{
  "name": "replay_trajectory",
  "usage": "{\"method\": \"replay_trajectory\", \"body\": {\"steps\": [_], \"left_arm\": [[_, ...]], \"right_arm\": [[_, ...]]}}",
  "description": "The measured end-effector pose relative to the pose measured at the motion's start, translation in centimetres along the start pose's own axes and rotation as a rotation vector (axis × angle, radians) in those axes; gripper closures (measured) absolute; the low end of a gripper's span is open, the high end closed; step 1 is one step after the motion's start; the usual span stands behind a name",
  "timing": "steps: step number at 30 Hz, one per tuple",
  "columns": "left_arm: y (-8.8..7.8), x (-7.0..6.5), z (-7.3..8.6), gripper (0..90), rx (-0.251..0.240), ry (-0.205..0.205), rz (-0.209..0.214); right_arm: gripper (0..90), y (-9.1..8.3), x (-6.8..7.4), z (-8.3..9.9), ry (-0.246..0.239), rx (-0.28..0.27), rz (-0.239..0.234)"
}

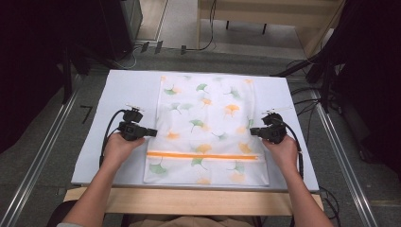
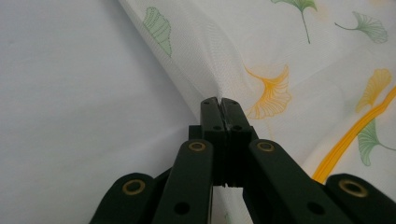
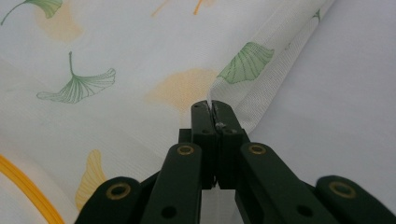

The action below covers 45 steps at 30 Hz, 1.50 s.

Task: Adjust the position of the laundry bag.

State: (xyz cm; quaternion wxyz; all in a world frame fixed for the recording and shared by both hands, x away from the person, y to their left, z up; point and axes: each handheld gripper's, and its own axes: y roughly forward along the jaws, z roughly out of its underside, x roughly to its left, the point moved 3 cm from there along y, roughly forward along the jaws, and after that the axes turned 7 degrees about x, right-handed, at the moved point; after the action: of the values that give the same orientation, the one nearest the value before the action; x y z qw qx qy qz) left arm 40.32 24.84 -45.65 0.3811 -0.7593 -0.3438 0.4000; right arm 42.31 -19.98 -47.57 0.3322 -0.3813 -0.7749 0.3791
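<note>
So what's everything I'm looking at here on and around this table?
mesh bag: one, white with green and orange leaf print, flat in the middle of the table
zipper: one, orange, across the bag near the person's end
table top: one, pale white, on a wooden base
cables: several, black, on the grey floor to the right
left tool: one, black, jaws shut on the bag's left edge
right tool: one, black, jaws shut on the bag's right edge
hands: two, each holding a tool
</note>
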Motion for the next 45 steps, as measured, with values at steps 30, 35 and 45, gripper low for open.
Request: {"method": "replay_trajectory", "body": {"steps": [30,35,45], "left_arm": [[-2.5,1.6,0.4,44.0,-0.087,0.006,-0.023],[-2.9,-0.3,0.2,40.9,-0.076,0.068,-0.020],[-2.4,-3.1,-0.2,39.3,-0.053,0.162,0.015]], "right_arm": [[54.1,0.1,1.7,-0.6,-0.063,-0.061,-0.015],[53.7,-1.4,2.1,0.1,-0.067,-0.083,-0.024],[58.2,-3.1,3.4,2.4,-0.097,-0.044,-0.038]]}}
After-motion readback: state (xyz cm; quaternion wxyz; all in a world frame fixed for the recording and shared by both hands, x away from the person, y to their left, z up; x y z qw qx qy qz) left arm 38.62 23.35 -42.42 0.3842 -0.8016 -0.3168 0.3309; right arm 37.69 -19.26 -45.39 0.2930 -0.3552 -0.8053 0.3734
